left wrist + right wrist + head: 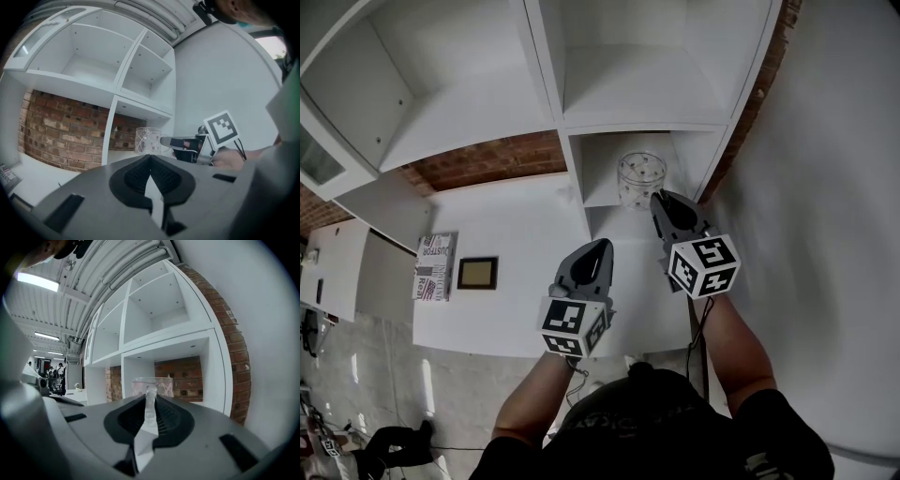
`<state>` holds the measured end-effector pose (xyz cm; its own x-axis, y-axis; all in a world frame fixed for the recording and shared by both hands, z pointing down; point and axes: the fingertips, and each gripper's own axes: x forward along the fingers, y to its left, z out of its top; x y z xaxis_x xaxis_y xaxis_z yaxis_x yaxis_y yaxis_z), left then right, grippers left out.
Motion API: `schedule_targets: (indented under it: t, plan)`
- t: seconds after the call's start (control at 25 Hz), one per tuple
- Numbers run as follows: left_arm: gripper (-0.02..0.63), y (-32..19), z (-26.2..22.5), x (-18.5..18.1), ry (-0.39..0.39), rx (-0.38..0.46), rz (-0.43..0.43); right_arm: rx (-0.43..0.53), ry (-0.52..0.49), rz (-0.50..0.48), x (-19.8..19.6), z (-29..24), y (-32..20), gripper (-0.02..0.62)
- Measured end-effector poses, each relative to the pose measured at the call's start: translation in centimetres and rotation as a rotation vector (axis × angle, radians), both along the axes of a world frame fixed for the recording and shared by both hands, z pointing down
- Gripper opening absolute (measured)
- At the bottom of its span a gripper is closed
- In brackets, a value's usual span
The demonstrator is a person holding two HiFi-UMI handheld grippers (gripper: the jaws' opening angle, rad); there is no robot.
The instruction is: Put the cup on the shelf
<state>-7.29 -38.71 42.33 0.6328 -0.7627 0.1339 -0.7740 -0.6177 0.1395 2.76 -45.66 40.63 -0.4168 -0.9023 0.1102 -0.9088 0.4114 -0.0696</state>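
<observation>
Idly, the left gripper (602, 246) hovers over the counter (506, 291), jaws together on nothing. The cup (640, 178) is inside the shelf's (551, 66) lower right bay, its handle pinched by the right gripper (660, 200) (base contact unclear). Letting go early could tip or drop it.

One cup (641, 178), one shelf (546, 66) — two claws (604, 244) (657, 198)

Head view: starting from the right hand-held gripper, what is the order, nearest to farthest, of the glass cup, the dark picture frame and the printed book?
1. Glass cup: in the shelf's lower right compartment, its handle clamped by the right hand-held gripper.
2. Picture frame: flat on the white counter, off to the left.
3. Book: just left of the frame, by the counter's left edge.
</observation>
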Motion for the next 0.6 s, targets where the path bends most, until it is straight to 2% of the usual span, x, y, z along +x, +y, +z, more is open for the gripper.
schedule_targets:
  t: [0.6]
  plan:
    - [0.005, -4.3, 2.3, 0.9, -0.003, -0.026, -0.032, -0.059, 0.032, 0.001, 0.4, 4.6, -9.1, 0.035]
